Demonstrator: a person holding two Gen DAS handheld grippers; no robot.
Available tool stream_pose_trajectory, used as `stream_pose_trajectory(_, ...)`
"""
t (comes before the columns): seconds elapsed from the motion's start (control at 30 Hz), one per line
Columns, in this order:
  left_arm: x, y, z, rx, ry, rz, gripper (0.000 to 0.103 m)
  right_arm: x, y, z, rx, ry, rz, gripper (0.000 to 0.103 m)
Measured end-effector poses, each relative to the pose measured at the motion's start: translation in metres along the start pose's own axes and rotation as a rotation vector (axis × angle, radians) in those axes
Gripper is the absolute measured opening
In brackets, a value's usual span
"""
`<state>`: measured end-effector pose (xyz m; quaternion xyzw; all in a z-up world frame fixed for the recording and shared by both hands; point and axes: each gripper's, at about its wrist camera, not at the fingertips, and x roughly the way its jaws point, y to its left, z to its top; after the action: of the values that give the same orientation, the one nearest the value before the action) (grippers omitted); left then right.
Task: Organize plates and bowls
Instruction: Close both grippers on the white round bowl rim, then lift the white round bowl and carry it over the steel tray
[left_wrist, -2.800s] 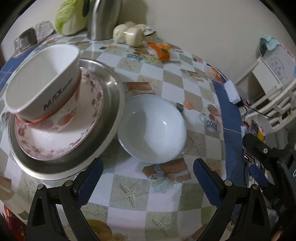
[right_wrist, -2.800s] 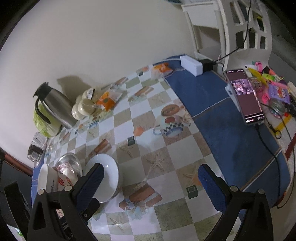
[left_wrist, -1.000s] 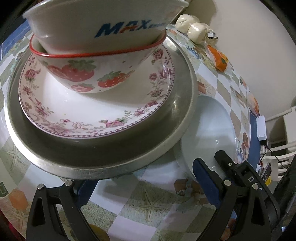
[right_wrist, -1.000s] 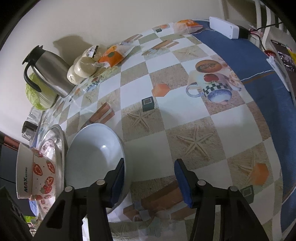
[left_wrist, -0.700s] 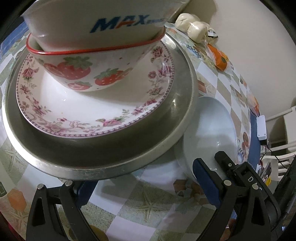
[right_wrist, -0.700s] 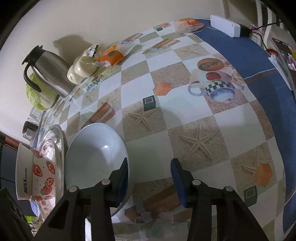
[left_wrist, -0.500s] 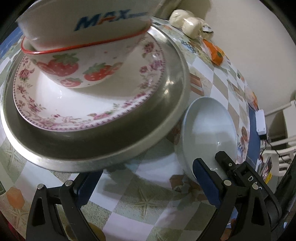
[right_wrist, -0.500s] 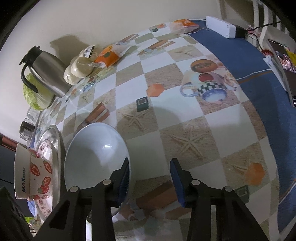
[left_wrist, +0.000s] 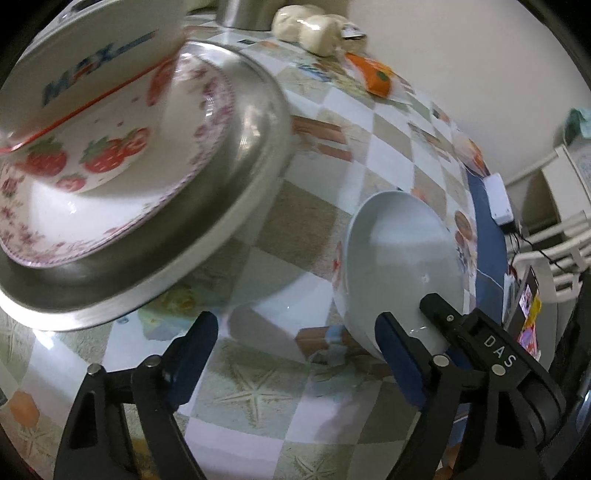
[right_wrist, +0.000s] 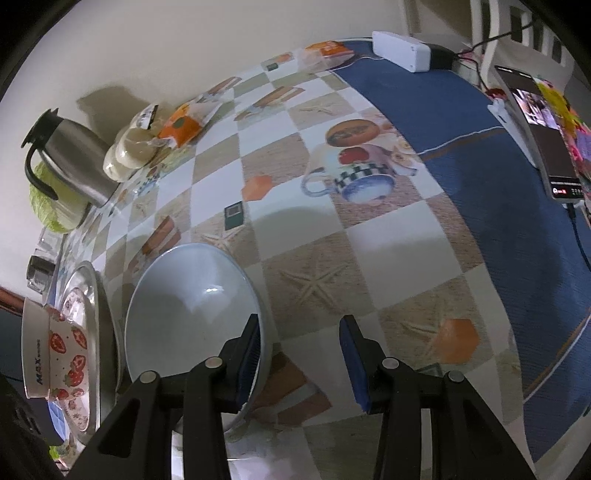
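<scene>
A plain white bowl (left_wrist: 402, 254) sits tilted on the checked tablecloth; it also shows in the right wrist view (right_wrist: 192, 306). My right gripper (right_wrist: 301, 354) is open, its left finger (right_wrist: 249, 354) against the bowl's near rim and its right finger beside the bowl. That finger shows inside the bowl in the left wrist view. A steel tray (left_wrist: 207, 221) holds a floral plate (left_wrist: 110, 206), a strawberry bowl (left_wrist: 92, 155) and a white MAX bowl (left_wrist: 85, 74). My left gripper (left_wrist: 295, 350) is open and empty, low over the table between tray and bowl.
A steel kettle (right_wrist: 70, 162), wrapped buns (right_wrist: 129, 155) and an orange packet (right_wrist: 184, 129) stand at the table's far side. A blue cloth (right_wrist: 480, 155) covers the right part, with a white adapter (right_wrist: 402, 55) and a phone (right_wrist: 543, 129). White chair (left_wrist: 554, 236) beyond.
My right gripper narrowed and moved in onto the white bowl's rim, and the bowl tipped up. My left gripper swung right, away from the tray stack, and stayed open.
</scene>
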<state>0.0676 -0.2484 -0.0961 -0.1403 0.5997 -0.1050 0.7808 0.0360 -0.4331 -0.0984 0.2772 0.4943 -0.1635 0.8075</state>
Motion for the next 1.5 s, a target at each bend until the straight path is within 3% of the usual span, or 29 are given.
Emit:
stream_pose_trajectory(0.3,0.008,-0.011,0.009,0.057,0.005,-0.060,0.055,0.001,-0.009,0.000,0.039,0.003,0.017,0.046)
stream_pose_trajectory(0.53,0.019,-0.012,0.012,0.058,0.007,-0.066,0.052,0.004,-0.013,-0.001,0.071,0.009,0.045,0.046)
stream_pose_trajectory(1.03,0.029,-0.015,0.018,0.077,-0.008,-0.092,0.031,0.008,-0.015,0.000,0.119,0.004,0.073,0.045)
stream_pose_trajectory(1.33,0.030,-0.019,0.020,0.103,-0.007,-0.118,0.018,0.007,-0.011,-0.001,0.140,-0.005,0.102,0.027)
stream_pose_trajectory(1.5,0.032,-0.017,0.022,0.099,0.003,-0.139,0.017,0.007,-0.009,-0.002,0.143,-0.001,0.100,0.024)
